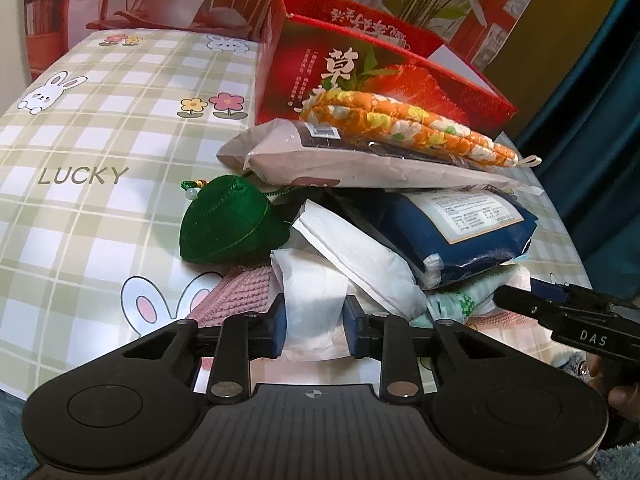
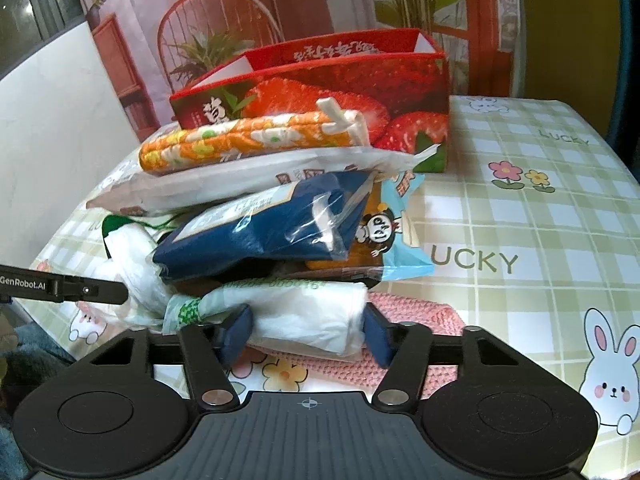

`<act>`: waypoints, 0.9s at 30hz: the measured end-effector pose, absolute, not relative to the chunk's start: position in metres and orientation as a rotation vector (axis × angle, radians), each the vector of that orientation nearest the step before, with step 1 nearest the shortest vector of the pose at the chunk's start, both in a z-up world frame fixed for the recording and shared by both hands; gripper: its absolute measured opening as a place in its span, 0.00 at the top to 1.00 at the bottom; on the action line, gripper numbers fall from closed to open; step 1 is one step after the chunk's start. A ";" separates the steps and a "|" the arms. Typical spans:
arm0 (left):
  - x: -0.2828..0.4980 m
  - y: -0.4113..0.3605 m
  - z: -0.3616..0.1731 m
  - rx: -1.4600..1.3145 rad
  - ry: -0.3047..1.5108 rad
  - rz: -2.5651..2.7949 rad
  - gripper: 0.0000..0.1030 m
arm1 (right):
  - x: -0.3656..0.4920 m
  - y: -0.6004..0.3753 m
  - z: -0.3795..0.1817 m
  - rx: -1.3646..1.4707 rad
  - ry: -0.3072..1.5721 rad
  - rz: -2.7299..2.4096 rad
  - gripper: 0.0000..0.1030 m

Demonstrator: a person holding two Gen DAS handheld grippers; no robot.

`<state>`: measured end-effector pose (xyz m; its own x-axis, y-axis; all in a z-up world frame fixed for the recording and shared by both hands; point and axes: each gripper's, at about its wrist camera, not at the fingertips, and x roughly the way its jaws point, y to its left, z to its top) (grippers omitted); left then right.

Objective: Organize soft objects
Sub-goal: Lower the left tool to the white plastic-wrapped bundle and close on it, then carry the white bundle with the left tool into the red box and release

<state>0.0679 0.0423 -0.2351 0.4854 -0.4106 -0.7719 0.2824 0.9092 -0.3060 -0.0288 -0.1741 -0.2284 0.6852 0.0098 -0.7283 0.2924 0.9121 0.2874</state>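
Note:
A pile of soft packets lies on the checked tablecloth (image 1: 100,140). At its near edge my left gripper (image 1: 315,326) is shut on a white tissue packet (image 1: 312,292), a pad pressing each side. My right gripper (image 2: 308,338) is shut on a white plastic-wrapped bundle (image 2: 304,312) with a green-printed end, which rests on a pink knitted cloth (image 2: 408,312). Higher in the pile are a dark blue pack (image 1: 452,228), a beige packet (image 1: 340,160) and, on top, an orange floral pot holder (image 1: 400,124). A green fabric pouch (image 1: 228,220) sits to the pile's left.
An open red strawberry-printed box (image 1: 380,64) stands behind the pile. One finger (image 1: 520,300) of the right gripper reaches in from the right in the left wrist view. A printed room backdrop stands behind the table. The tablecloth spreads left of the pile and to its right (image 2: 540,220).

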 end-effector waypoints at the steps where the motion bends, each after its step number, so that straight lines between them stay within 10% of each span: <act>1: 0.068 0.043 -0.235 -0.146 0.974 -0.423 0.72 | -0.030 -0.175 -0.228 0.408 0.800 -0.168 0.58; 27: 0.022 0.044 -0.164 -0.071 0.686 -0.436 0.83 | -0.070 -0.170 -0.161 0.364 0.574 -0.108 0.84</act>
<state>0.0222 0.0443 -0.1637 0.6876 -0.4118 -0.5980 0.3657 0.9079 -0.2047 -0.0700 -0.1697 -0.1609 0.8358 0.0006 -0.5490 0.2002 0.9308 0.3059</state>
